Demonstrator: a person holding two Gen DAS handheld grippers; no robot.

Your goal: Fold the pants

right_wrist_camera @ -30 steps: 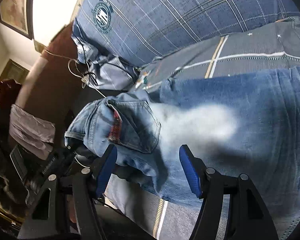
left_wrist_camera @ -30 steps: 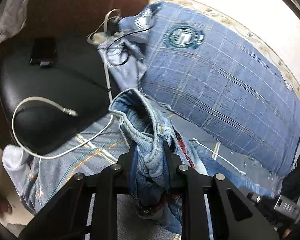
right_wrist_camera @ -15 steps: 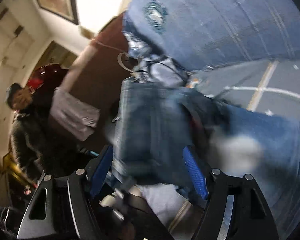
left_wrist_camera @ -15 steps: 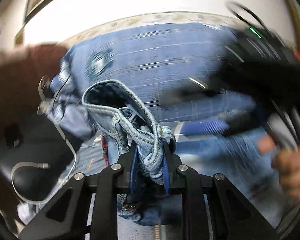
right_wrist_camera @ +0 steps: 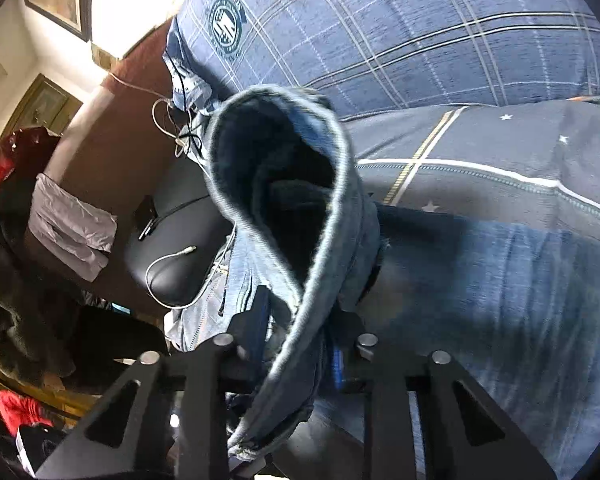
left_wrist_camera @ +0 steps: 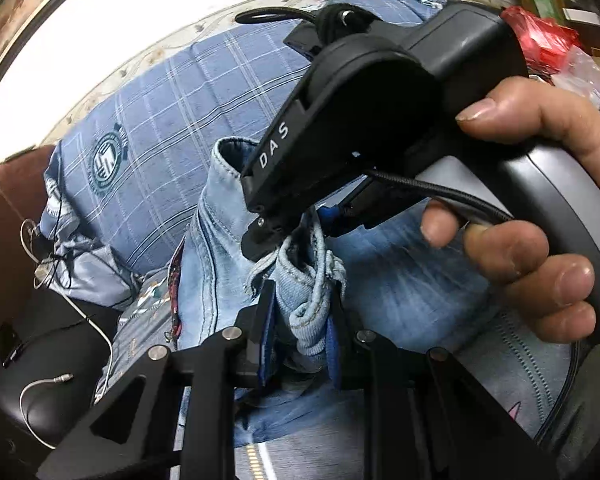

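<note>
Two hand-held grippers meet over a pair of blue jeans [left_wrist_camera: 220, 248] on a bed [right_wrist_camera: 500, 168], at the centre of both wrist views. A second ago the right hand-held gripper [right_wrist_camera: 296, 332] stood wide over the flat denim with nothing between its blue pads; now its jaws are closing on a looped denim hem that rises from lower centre to the middle of the right wrist frame, and the pads look pressed against the fabric. The left hand-held gripper [left_wrist_camera: 300, 320] remains clenched on a bunched seam at lower centre of its frame, as it was a second earlier, but its view has swung round: where pillow and bedding filled the frame, the right tool's black body and the person's hand [left_wrist_camera: 532, 240] now crowd the upper right. The likely reading is that both ends of one edge are now held close together, so the garment can be lifted and laid over itself for a fold; no fold is finished yet, and most of the jeans lie spread across the lower right of both frames.

Readable writing is scarce: white letters "DAS" run along the black gripper body in the left wrist view. A round crest is printed on the blue checked pillow [right_wrist_camera: 380, 32], upper left in the right wrist view; its lettering is too small to read. A white cable [right_wrist_camera: 172, 268] lies on a black cushion [right_wrist_camera: 168, 240] at left
</note>
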